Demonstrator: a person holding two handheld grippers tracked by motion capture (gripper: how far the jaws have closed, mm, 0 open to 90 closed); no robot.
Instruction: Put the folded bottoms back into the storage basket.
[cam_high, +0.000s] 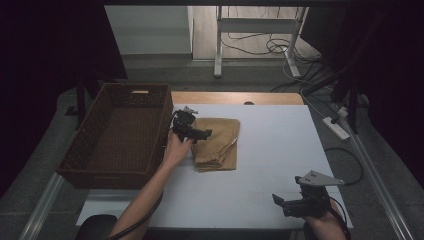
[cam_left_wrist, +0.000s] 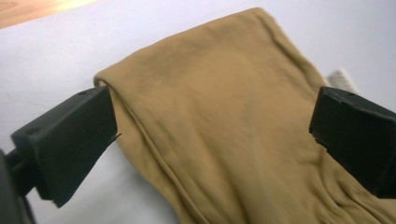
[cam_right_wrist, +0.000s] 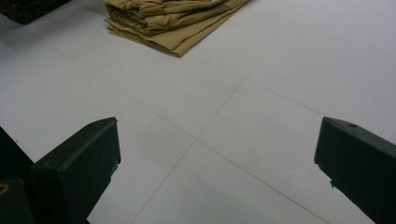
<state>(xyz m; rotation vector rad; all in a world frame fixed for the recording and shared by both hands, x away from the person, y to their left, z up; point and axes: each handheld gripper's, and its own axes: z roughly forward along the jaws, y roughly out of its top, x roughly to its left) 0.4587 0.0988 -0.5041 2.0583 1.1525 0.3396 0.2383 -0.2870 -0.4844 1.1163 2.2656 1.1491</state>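
The left tongs hover at the left edge of a folded tan cloth, jaws spread wide; in the left gripper view the two black jaws stand either side of the cloth with nothing pinched between them, one jaw close to its folded edge. The right tongs are held low at the near right corner of the tabletop, also spread and empty, well apart from the cloth, with bare white surface ahead of them in the right gripper view.

The cloth lies on the tabletop just right of the basket, folded into a roughly rectangular stack. In the right gripper view its near edge shows several layers lying one on another. It looks soft, light and limp, not slippery or fragile; I judge it would sag and perhaps unfold if lifted by one top layer. The better hold is probably across the thick folded edge, taking all layers at once, or with both tongs at opposite sides to keep the fold.

The dark woven basket sits at the left of the tabletop, just beside the cloth, with cut-out handles in its end walls. Its inside appears empty.
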